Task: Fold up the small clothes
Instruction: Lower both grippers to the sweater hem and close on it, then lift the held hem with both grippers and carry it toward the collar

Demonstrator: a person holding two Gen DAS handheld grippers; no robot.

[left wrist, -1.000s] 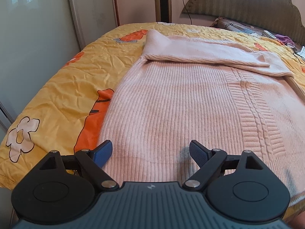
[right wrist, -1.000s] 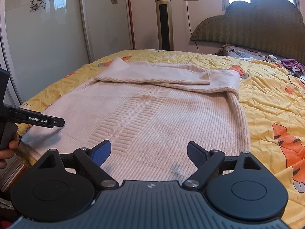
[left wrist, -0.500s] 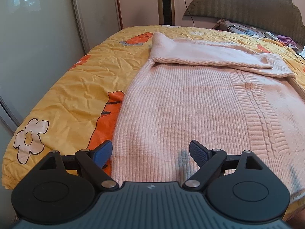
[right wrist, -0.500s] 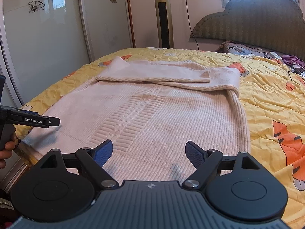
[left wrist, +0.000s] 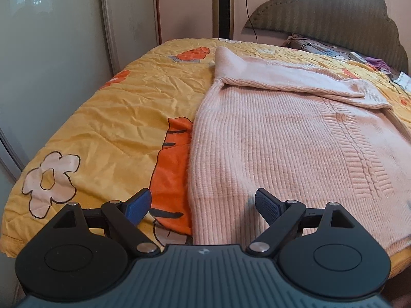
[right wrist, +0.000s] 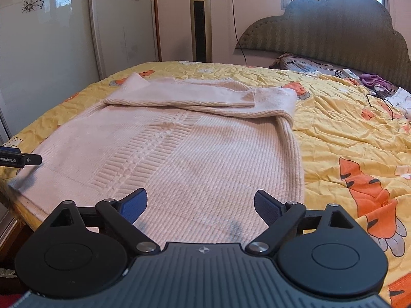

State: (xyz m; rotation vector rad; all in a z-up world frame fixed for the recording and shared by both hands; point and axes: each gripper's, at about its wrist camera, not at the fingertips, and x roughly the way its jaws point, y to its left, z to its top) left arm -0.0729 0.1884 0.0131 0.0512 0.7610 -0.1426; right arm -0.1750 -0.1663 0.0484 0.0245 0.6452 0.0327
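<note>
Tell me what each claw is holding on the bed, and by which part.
Nothing is held. The left claw is open above the pink sweater hem; the right claw is opening, empty.

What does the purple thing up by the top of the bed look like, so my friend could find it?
Start at the big scalloped headboard and look down to the yellow bedspread just below its right end. There lies a small crumpled purple cloth, beside a white remote control. It is the only purple thing on the bed; the big sweater is pale pink.
</note>
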